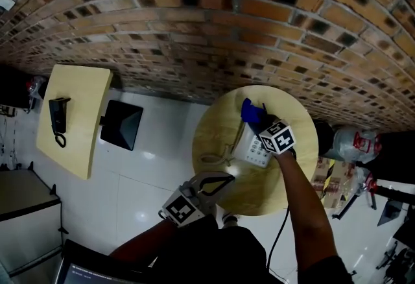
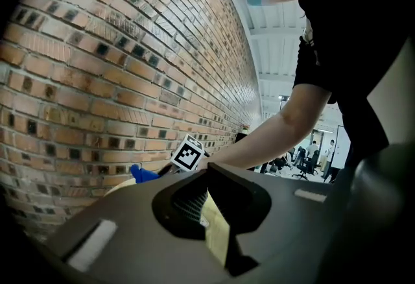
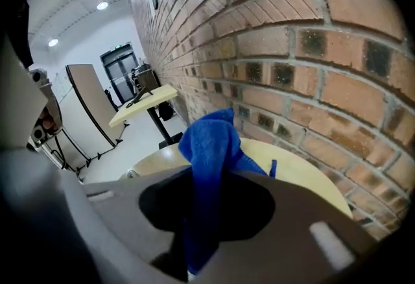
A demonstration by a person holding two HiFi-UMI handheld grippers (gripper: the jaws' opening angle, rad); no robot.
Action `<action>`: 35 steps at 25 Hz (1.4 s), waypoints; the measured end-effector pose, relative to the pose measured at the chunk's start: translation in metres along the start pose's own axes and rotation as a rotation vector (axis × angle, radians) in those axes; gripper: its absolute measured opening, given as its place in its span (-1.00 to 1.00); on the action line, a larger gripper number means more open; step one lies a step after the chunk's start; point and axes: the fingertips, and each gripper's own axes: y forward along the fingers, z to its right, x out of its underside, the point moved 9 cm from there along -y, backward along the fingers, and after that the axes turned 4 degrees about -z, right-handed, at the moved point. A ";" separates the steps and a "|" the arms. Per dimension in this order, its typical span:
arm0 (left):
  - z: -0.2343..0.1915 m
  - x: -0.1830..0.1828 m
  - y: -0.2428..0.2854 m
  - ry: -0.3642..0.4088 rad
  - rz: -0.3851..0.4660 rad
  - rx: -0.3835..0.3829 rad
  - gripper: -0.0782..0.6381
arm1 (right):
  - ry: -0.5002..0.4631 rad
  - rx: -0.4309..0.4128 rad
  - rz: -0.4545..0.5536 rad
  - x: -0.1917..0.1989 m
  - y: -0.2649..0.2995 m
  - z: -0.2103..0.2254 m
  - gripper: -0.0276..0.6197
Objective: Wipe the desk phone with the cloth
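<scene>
Two things decide a good wipe here: cloth contact and a steady phone. A round bench (image 1: 214,127) fills the middle of the head view, slightly right of centre, below the brick wall. The pale desk phone (image 1: 251,150) lies on it, a little right of the bench's middle.

At the phone's upper end in that frame sits the blue cloth (image 1: 249,109), pinched in the jaws of the right gripper (image 1: 260,122). In the right gripper view the cloth is bunched into a tall fold between those jaws, with its free end standing up toward the wall rather than lying flat. Whether it touches the phone I cannot tell.

The left gripper (image 1: 224,177) hangs over the bench's lower edge, apart from the phone. In its own view its jaws look pressed together on nothing.

To wipe well, the right gripper likely needs tipping down so the loose bulk of the cloth — not the jaw tips — meets the phone. It can then be drawn in overlapping passes toward the lower edge of the frame. Pressure should stay light, since the phone looks easy to shove. The left gripper could brace the phone's near edge.
</scene>
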 end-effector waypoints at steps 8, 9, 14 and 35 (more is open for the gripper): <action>0.002 0.002 0.005 0.006 0.000 0.019 -0.78 | -0.027 -0.137 -0.017 0.038 0.003 -0.074 -0.65; 0.003 0.002 0.007 0.014 0.000 0.026 -0.78 | -0.032 -0.153 -0.027 0.045 0.006 -0.084 -0.65; 0.012 0.004 0.013 0.002 -0.011 0.046 -0.78 | 0.003 -0.216 -0.066 0.079 0.023 -0.121 -0.65; 0.050 0.003 0.050 0.029 -0.038 0.148 -0.78 | 0.320 0.149 0.016 0.181 -0.103 0.022 -0.65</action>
